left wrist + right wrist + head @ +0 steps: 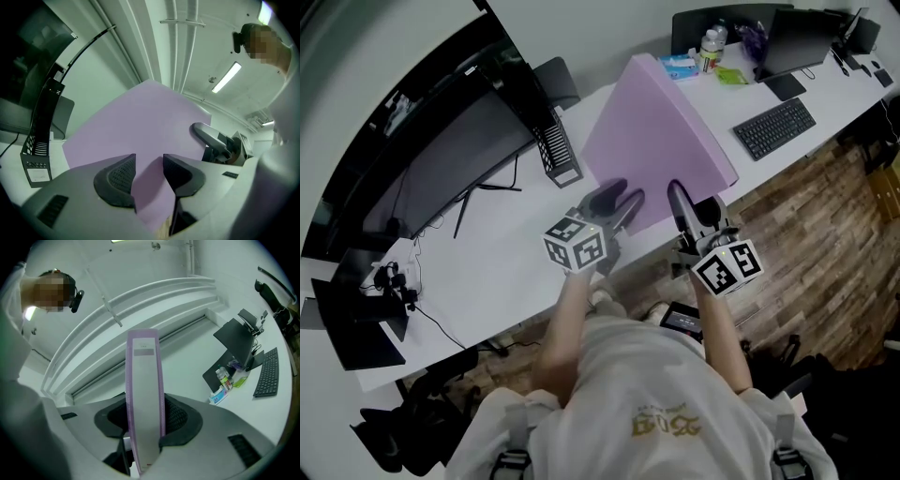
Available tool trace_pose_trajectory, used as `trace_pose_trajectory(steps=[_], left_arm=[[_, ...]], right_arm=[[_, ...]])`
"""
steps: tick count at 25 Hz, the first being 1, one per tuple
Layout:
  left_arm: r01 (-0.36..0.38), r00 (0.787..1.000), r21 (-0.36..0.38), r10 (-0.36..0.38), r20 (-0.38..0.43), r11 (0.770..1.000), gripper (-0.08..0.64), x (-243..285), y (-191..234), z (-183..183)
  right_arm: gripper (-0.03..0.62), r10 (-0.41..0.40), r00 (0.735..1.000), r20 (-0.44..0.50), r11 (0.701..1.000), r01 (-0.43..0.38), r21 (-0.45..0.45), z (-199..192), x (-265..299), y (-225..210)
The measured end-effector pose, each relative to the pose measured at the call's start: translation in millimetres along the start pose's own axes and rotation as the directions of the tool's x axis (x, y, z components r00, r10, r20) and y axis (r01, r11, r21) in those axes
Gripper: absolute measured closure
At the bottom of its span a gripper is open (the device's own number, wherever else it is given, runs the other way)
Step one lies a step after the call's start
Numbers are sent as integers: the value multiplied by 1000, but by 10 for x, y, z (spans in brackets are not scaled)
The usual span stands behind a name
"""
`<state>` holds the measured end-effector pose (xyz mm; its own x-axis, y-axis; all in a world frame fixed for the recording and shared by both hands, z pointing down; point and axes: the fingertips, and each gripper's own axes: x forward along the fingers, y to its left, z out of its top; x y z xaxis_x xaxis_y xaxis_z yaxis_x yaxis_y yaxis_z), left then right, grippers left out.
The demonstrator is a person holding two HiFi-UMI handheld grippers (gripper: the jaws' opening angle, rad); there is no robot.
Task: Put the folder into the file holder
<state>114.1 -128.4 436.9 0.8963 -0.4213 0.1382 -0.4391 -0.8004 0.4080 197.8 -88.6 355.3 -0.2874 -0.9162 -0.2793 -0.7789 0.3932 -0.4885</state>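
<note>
A thick purple folder [661, 141] is held up above the white desk [487, 272], tilted, with both grippers at its near edge. My left gripper [619, 199] is shut on the folder's lower left part; in the left gripper view the purple cover [136, 126] fills the gap between the pads of the left gripper [149, 164]. My right gripper [692, 208] is shut on the folder's spine [144, 394], which stands upright between the pads of the right gripper [145, 416]. The black mesh file holder [558, 150] stands on the desk to the folder's left, also seen as the file holder [40, 140].
A large curved monitor [441, 159] stands left of the file holder. A keyboard [773, 127], a bottle [710, 47], a tissue pack [680, 66] and a laptop [802, 42] lie at the right end of the desk. Wooden floor shows below the desk edge.
</note>
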Motion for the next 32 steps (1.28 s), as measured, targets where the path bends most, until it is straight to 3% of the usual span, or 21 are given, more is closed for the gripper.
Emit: trace_pose_trajectory(steps=[12,16,32], left_arm=[[47,990,-44,-41,135,998,376,-349,368,580],[48,983,-102,-29,184,994,377,-498,596,727],[68,967,-205,-14,255,976,379,-880,1267,948]], right_arm=[[414,11,999,42,995,-6,-101,36,549,550],[414,2,999,49,995,3,-102,-60,775,697],[411,-20,1000,8,990,21,-142,-470,1398,1068]])
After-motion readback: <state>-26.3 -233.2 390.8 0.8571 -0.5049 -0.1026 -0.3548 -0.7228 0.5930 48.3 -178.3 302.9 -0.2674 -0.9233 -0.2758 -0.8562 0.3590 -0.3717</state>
